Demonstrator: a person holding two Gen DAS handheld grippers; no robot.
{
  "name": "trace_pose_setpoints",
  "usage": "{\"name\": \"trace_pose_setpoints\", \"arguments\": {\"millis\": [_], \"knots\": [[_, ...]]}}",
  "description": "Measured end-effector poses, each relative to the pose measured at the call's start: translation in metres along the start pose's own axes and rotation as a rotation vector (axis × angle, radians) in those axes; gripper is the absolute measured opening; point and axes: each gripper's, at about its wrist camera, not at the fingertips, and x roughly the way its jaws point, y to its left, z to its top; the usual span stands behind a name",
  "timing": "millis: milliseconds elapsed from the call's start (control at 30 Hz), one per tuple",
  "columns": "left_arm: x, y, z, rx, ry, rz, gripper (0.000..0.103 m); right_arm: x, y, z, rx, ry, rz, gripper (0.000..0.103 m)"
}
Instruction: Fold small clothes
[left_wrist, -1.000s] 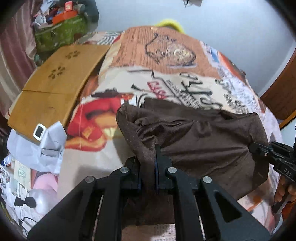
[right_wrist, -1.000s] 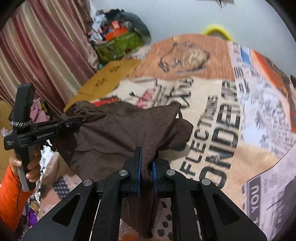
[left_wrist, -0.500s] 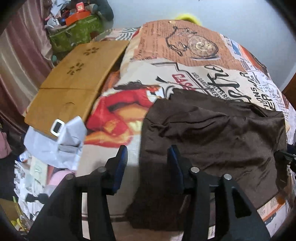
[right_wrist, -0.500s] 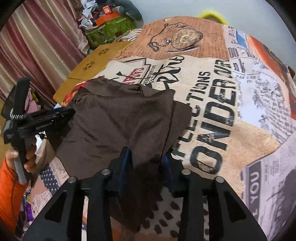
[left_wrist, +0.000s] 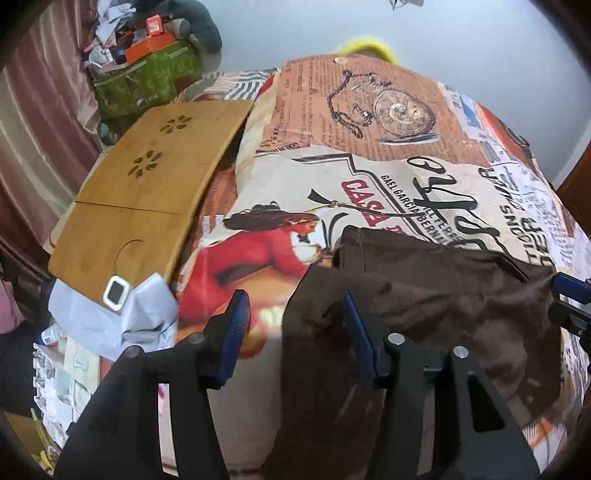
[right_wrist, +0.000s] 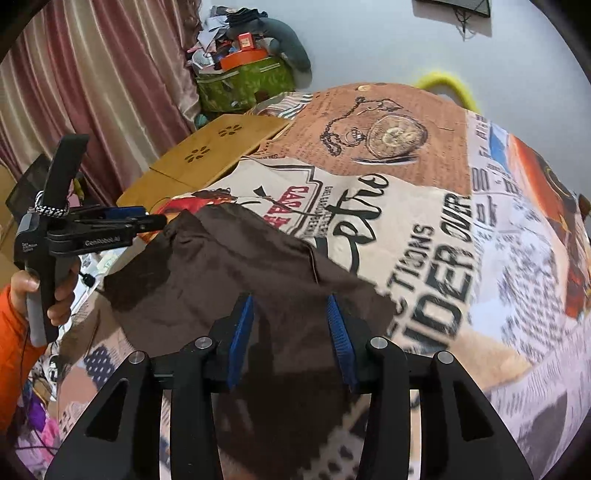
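While two tongs gape, one brown garment (left_wrist: 424, 295) lies flat.

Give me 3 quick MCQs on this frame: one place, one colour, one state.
1. Where does the garment lie?
A. on the wooden board
B. on the printed bedspread
C. in the green bag

2. What colour is the garment?
A. brown
B. white
C. yellow

3. How are the left gripper and right gripper set?
A. both open
B. both shut
C. only left open

Key: 1 B, it lies spread on the printed bedspread; 2 A, the cloth is dark brown; 3 A, a gap shows between each pair of blue pads.
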Motion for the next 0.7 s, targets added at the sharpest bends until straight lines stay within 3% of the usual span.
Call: {"name": "trace_pose_setpoints", "arguments": {"millis": [167,233,400,500,633,700], "knots": [[0.038,0.006,0.009,-0.040,0.062,0.062,0.052,0.028,-0.023,0.006,0.085,0.032,0.001,0.037],[0.044,0.009,0.010,-0.039,0.056,0.074,0.054,0.038,-0.034,0.002,0.108,0.064,-0.005,0.029],[0.043,0.009,0.010,-0.007,0.041,0.118,0.056,0.044,-0.050,-0.004,0.174,0.068,0.041,0.026],[0.034,0.016,0.010,-0.034,0.047,0.097,0.055,0.038,-0.043,-0.003,0.142,0.067,0.007,0.026],[0.004,0.030,0.005,-0.091,0.027,-0.017,0.055,0.019,-0.030,-0.003,0.066,0.040,-0.090,0.030],[-0.013,0.030,0.000,-0.082,0.010,-0.034,0.055,0.012,-0.027,-0.003,0.027,0.038,-0.114,0.033]]}}
